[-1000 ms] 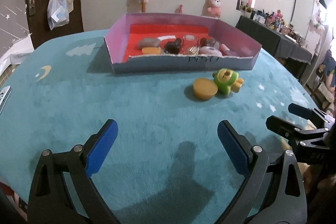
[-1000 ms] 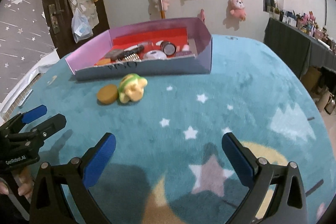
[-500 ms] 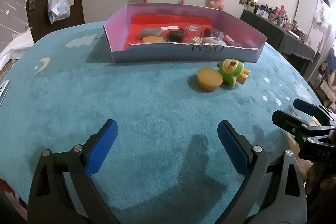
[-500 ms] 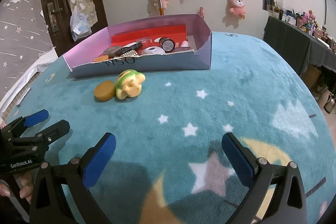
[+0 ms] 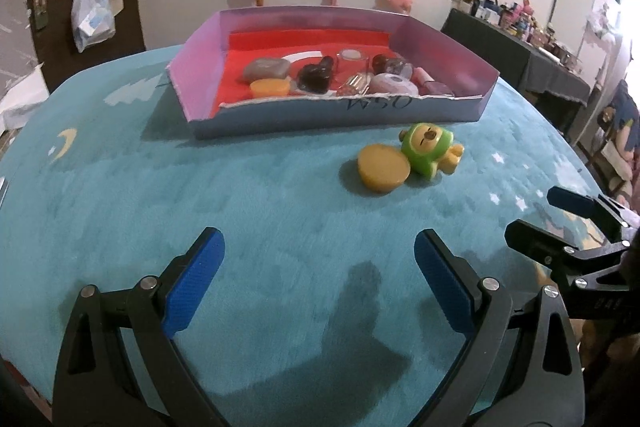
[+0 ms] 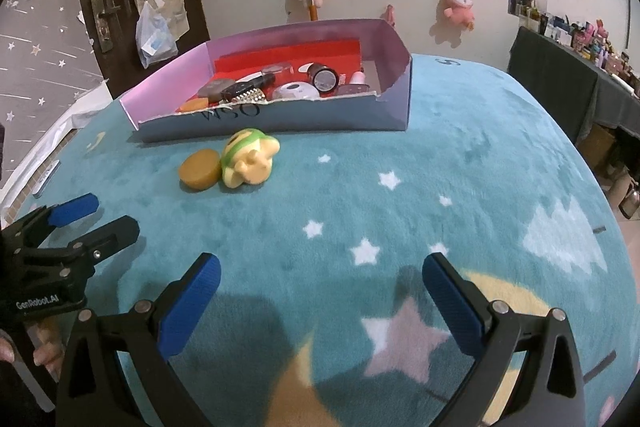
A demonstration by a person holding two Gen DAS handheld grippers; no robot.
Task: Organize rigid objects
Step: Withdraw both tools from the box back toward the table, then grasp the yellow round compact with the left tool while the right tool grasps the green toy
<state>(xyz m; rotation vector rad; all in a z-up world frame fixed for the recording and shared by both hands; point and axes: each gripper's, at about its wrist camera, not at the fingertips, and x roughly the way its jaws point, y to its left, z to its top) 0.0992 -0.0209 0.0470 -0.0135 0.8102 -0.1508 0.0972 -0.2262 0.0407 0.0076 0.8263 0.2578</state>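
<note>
Presently, both grippers hang low over a teal plush cloth (image 5: 120,187) patterned with stars and a moon, and neither holds anything. Left gripper (image 5: 319,267): jaws spread wide, blue pads facing across bare cloth. Right gripper (image 6: 320,287): jaws likewise wide apart, over a pink star in the pattern. Each tool shows at the edge of the other's view. Two loose items lie on the cloth just in front of the cardboard tray (image 5: 440,39): a round yellow disc (image 5: 383,167) and a green-and-yellow toy figure (image 5: 430,151), lying on its side and touching the disc. Both sit close to the tray's front wall, which carries hand-lettered marks. Inside, on a red liner, lie several small objects, among them a grey stone (image 5: 266,69), a yellow disc (image 5: 270,87), a dark piece (image 5: 316,77) and a round pale case (image 5: 394,85). Plush toys hang on the wall behind.
</note>
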